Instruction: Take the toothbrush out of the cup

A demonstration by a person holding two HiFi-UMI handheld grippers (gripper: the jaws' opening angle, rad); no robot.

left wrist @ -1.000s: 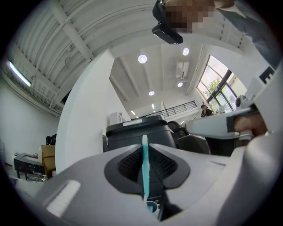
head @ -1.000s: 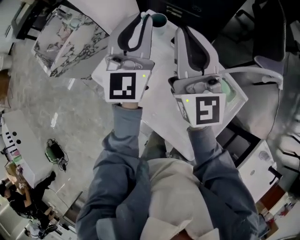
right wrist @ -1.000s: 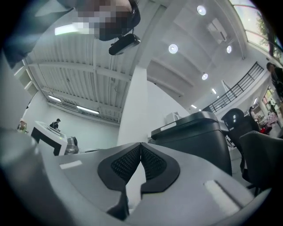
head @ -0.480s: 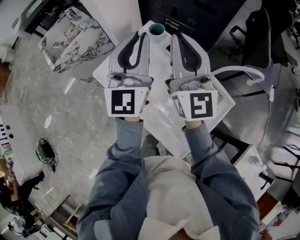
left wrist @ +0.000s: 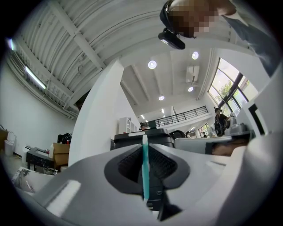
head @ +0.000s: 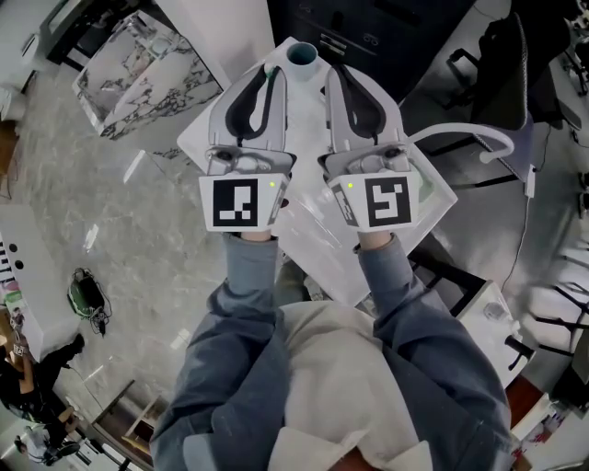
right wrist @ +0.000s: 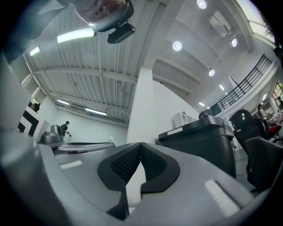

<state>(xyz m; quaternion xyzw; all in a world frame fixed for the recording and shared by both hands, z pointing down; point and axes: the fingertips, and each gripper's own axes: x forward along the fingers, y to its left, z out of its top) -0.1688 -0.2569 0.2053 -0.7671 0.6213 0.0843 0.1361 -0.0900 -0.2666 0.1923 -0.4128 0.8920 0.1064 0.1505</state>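
My left gripper (head: 273,74) is shut on a thin teal toothbrush (left wrist: 145,167), which stands upright between its dark pads. In the head view only a small greenish tip of the toothbrush (head: 269,69) shows at the jaw ends. The cup (head: 302,55), white with a teal inside, stands at the far corner of the white table (head: 308,248), just beyond and between both grippers' tips. My right gripper (head: 331,72) is held beside the left one, shut with nothing between its pads (right wrist: 128,165). Both gripper views look up at the ceiling.
A marble-patterned block (head: 147,69) stands on the floor at the left. A dark cabinet (head: 368,28) is behind the table, and an office chair (head: 515,83) is at the right. A white pillar (left wrist: 95,114) rises ahead.
Both grippers have drawn closer together and shifted slightly toward the cup's end of the table. The left stays shut on the toothbrush.
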